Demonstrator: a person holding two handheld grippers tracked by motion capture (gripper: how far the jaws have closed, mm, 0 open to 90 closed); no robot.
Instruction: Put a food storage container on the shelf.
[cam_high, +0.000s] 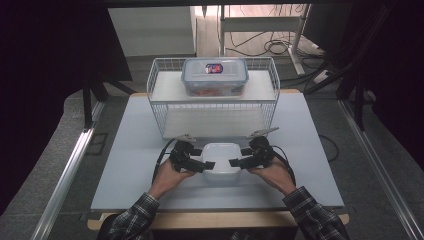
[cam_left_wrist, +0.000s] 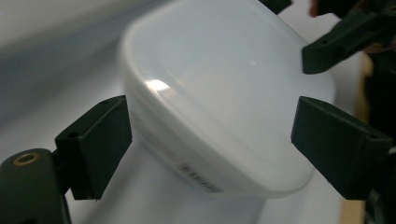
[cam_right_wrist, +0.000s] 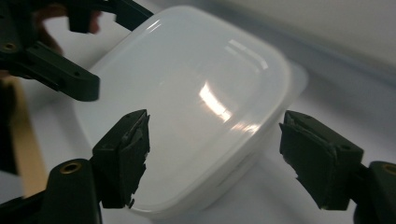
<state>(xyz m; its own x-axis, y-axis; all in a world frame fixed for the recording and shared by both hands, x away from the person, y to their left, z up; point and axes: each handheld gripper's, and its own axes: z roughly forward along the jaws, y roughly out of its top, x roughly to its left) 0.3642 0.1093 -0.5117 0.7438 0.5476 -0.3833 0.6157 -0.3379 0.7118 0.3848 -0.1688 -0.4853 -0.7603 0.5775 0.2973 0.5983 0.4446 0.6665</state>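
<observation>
A white, round-cornered plastic box (cam_high: 221, 156) sits on the table near the front middle. My left gripper (cam_high: 202, 159) is at its left end and my right gripper (cam_high: 240, 157) at its right end, each held in a hand. In the left gripper view the box (cam_left_wrist: 219, 93) lies between the wide-apart jaws of the left gripper (cam_left_wrist: 210, 135), which stands open; the right gripper's fingers (cam_left_wrist: 336, 42) show beyond. In the right gripper view the right gripper (cam_right_wrist: 215, 149) is open around the box (cam_right_wrist: 196, 107), with a gap at its right jaw.
Just behind the box stands a white wire basket (cam_high: 159, 107). On its upper shelf rests a clear lidded container (cam_high: 215, 76) with a blue rim and something orange inside. The pale table (cam_high: 310, 165) has free room to both sides. Cables lie on the floor behind.
</observation>
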